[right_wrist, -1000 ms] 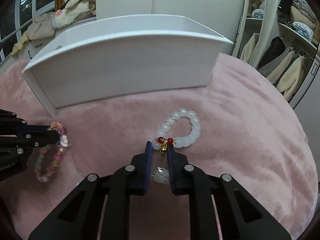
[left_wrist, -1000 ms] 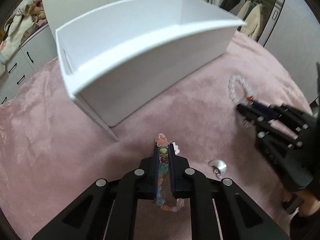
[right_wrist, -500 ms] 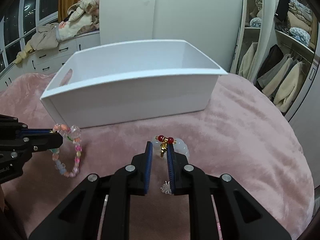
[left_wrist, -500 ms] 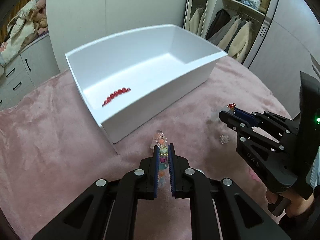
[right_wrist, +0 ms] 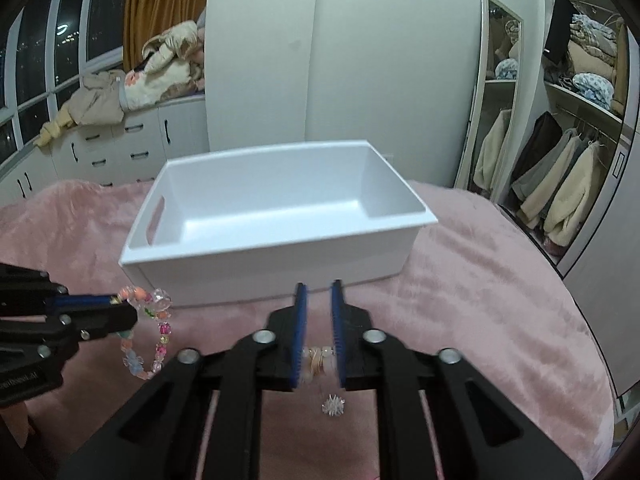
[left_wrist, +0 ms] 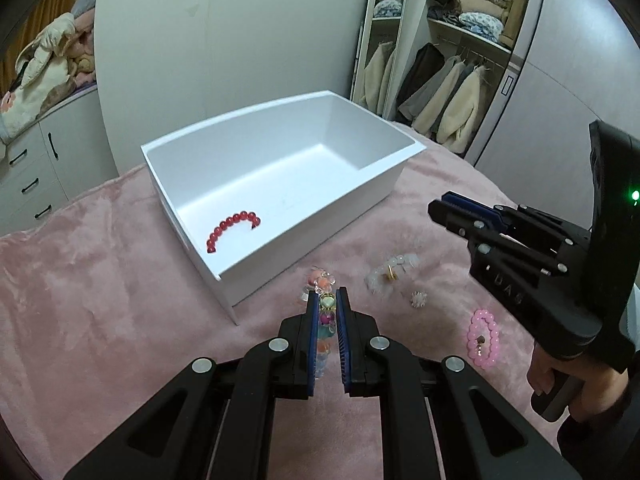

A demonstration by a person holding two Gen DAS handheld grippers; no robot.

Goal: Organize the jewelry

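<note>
My left gripper (left_wrist: 328,294) is shut on a multicoloured bead bracelet (left_wrist: 325,312), held up over the pink blanket just short of the white bin (left_wrist: 396,178); the bracelet hangs from it in the right wrist view (right_wrist: 150,332). A red bead bracelet (left_wrist: 232,226) lies inside the bin. My right gripper (right_wrist: 318,286) is open, raised in front of the bin (right_wrist: 280,256). The white bead bracelet (left_wrist: 390,272) lies on the blanket below it, seen between the jaws in the right wrist view (right_wrist: 318,362).
A small silver spiky charm (left_wrist: 418,299) and a pink bead bracelet (left_wrist: 484,338) lie on the pink blanket (left_wrist: 100,288) to the right. White drawers, piled clothes and an open wardrobe stand behind.
Both grippers have risen. The right gripper, which had held the white bracelet, has opened and the bracelet now lies on the blanket. The left still holds the multicoloured bracelet.
</note>
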